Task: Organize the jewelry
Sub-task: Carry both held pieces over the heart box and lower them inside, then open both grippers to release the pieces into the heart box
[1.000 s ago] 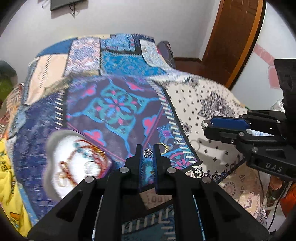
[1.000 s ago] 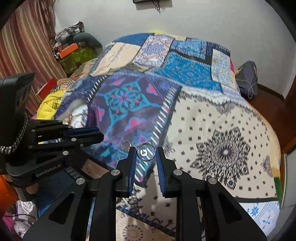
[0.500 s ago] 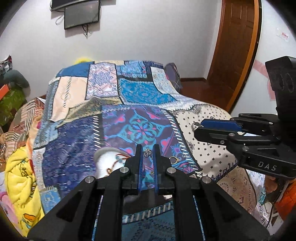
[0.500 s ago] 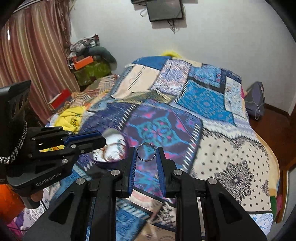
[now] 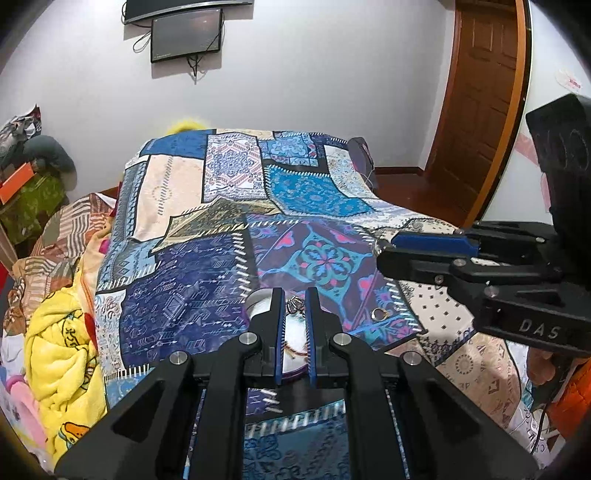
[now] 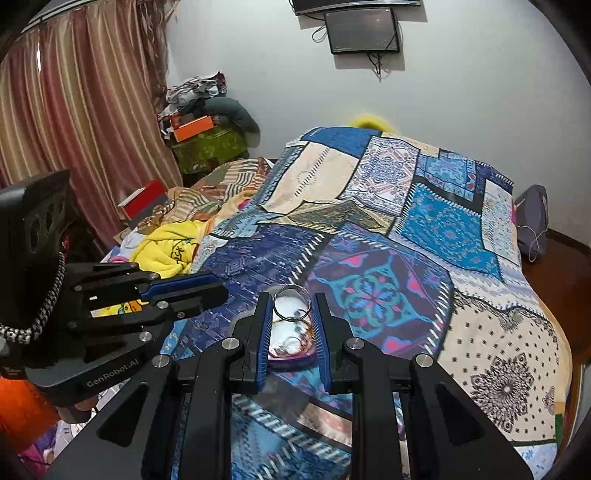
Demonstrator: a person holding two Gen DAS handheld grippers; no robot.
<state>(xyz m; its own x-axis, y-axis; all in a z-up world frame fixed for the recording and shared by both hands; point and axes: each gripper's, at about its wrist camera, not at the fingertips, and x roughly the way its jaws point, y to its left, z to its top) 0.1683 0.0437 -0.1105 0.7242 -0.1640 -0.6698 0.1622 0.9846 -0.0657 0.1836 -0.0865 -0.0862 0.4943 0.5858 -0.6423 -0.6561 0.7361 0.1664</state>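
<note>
A gold ring lies alone on the patchwork bedspread, near a white bowl of tangled jewelry. Above the bowl, the left gripper pinches a small silver ornament while the right gripper clamps a thin metal hoop, both angled downward over the bed.

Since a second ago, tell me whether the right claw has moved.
Yes. The right claw, shut on the silver ring, has risen and tilted up: the wall screen now shows fully, and the white dish lies below it.
</note>
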